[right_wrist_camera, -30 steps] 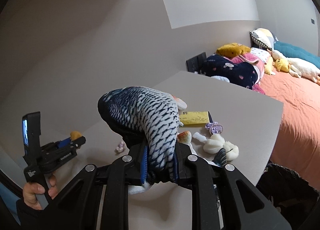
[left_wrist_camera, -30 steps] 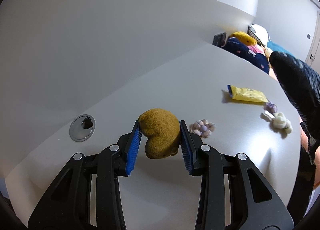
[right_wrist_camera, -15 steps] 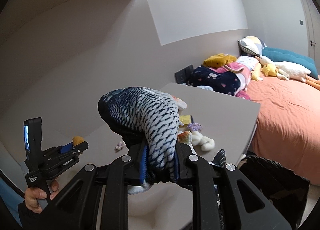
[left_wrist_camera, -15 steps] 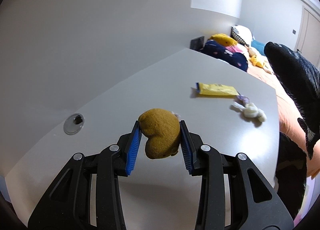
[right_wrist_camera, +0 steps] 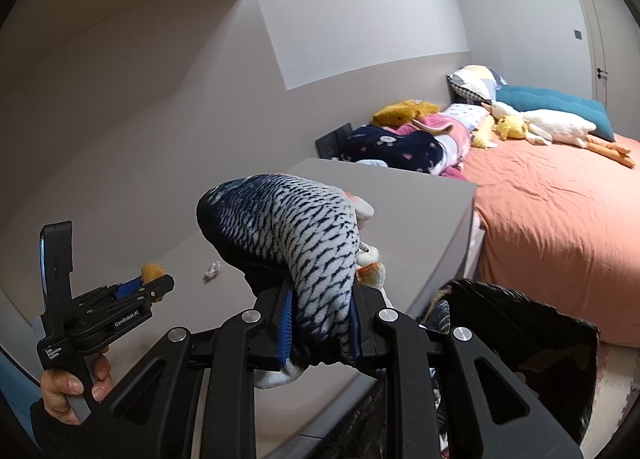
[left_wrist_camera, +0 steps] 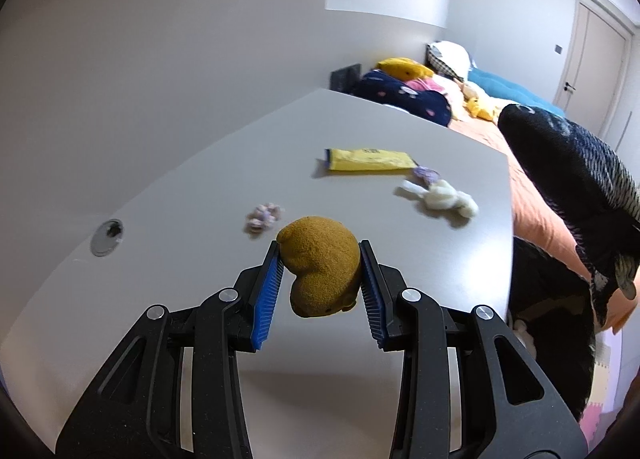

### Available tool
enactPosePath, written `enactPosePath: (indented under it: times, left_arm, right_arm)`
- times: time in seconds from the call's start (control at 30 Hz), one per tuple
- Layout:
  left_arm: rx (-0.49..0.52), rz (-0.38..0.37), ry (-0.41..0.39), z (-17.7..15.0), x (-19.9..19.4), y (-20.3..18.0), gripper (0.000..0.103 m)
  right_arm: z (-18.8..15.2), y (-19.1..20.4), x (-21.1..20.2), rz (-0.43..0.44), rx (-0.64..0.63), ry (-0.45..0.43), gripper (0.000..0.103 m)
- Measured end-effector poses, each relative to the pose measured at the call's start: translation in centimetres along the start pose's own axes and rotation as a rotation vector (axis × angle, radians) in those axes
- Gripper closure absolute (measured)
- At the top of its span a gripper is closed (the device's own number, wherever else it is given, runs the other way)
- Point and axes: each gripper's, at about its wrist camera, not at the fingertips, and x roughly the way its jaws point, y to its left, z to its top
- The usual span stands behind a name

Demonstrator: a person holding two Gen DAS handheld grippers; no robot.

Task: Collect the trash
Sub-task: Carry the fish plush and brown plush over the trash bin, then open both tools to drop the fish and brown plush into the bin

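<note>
My left gripper [left_wrist_camera: 320, 279] is shut on a brown plush lump [left_wrist_camera: 322, 271] and holds it above the grey table [left_wrist_camera: 200, 195]. My right gripper [right_wrist_camera: 320, 323] is shut on a blue-and-white scaled fish plush [right_wrist_camera: 304, 235], which also shows at the right of the left wrist view [left_wrist_camera: 576, 187]. On the table lie a yellow packet [left_wrist_camera: 370, 160], a white wad [left_wrist_camera: 444, 197], a small purple piece [left_wrist_camera: 426, 173] and a pale beaded cluster [left_wrist_camera: 262, 216]. A black trash bag [right_wrist_camera: 516, 331] stands open beside the table's right edge. The left gripper also shows in the right wrist view [right_wrist_camera: 154, 283].
A round cable grommet [left_wrist_camera: 106, 237] sits in the table at the left. Beyond the table is a bed with an orange sheet [right_wrist_camera: 560, 219] and a pile of plush toys and pillows [right_wrist_camera: 420, 131]. A wall runs behind the table.
Both grippers have swung to the right and drawn back from the table with their loads. The trash bag has come further into the right wrist view. Neither grip has changed.
</note>
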Motion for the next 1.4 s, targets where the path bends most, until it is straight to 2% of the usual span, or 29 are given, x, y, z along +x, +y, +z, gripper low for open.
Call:
enactPosePath:
  times: [0.63, 1.4]
  left_arm:
    - [0.125, -0.115, 0.032, -0.9, 1.9, -9.8, 0.065]
    - [0.303, -0.276, 0.039, -2.2, 1.5, -20.7, 0.065]
  right_arm:
    - [-2.7, -6.4, -3.8, -0.108, 0.085, -0.02, 0.078]
    - [-4.3, -12.8, -8.8, -0.267, 0.181, -0.068, 0.077]
